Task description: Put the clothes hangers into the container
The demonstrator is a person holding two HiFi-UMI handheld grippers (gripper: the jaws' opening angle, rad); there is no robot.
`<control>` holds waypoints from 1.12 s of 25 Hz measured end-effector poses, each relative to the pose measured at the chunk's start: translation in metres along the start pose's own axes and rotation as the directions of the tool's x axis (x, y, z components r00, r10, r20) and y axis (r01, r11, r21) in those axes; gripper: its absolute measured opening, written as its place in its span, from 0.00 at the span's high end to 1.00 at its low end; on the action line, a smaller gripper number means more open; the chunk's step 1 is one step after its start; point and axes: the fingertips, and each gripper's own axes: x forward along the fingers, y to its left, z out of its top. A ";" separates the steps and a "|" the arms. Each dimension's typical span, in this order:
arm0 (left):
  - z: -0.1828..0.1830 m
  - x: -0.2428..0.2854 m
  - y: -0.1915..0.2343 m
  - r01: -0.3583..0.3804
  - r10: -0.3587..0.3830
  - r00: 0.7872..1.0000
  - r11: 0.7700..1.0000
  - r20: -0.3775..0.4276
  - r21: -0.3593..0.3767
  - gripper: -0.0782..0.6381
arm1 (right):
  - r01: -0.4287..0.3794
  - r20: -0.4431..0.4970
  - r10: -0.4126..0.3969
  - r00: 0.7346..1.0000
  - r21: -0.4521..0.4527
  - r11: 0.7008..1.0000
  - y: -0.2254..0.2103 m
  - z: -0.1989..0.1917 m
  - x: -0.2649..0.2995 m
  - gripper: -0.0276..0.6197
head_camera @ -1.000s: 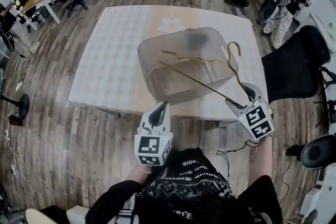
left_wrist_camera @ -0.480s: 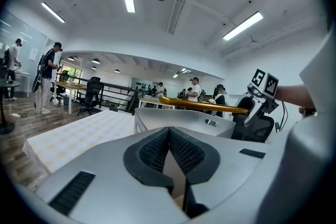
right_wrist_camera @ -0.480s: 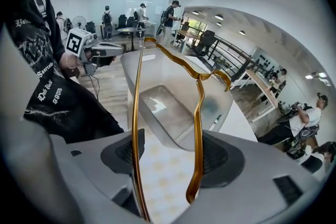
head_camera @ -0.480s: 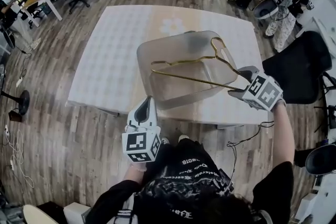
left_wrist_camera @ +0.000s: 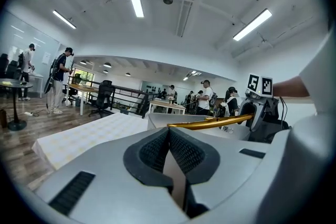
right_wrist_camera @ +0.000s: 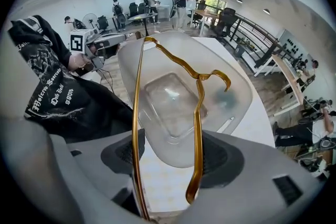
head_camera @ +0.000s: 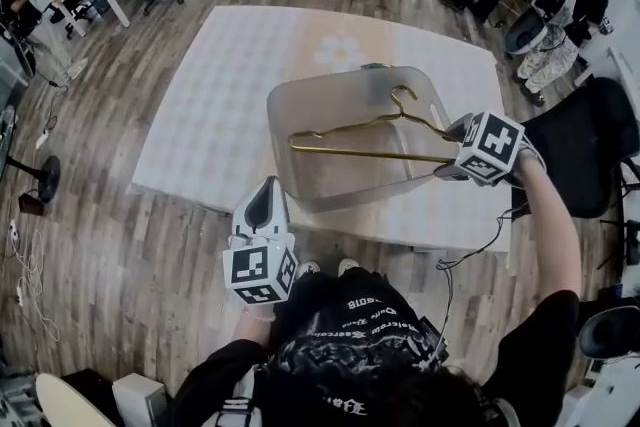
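Office desk [head_camera: 200, 95] carries an empty clear container [head_camera: 290, 115]. Right tool [head_camera: 450, 162] clamps one end of the gold hanger [head_camera: 360, 153], held over the opening, not yet lowered in. Left tool [head_camera: 264, 200] idles, jaws together.

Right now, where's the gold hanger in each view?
Head view: gold hanger centre-right, over the clear container, in the right claw.
Left gripper view: right of centre, a gold bar.
Right gripper view: hanger at centre, rising from the bottom edge.
Shared landmark: the container.
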 end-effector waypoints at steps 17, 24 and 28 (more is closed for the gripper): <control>-0.008 0.003 0.023 -0.020 0.021 1.000 0.999 0.013 -0.027 0.86 | -0.179 -0.146 0.182 0.973 0.029 0.983 -0.009 0.037 -0.003 0.47; -0.010 0.002 0.044 -0.067 0.067 0.998 0.997 0.013 -0.040 0.86 | -0.212 -0.224 0.218 0.950 0.051 0.976 -0.014 0.036 0.028 0.47; -0.015 0.003 0.052 -0.084 0.084 0.996 0.995 0.002 -0.047 0.86 | -0.205 -0.258 0.222 0.940 0.090 0.975 -0.019 0.041 0.045 0.47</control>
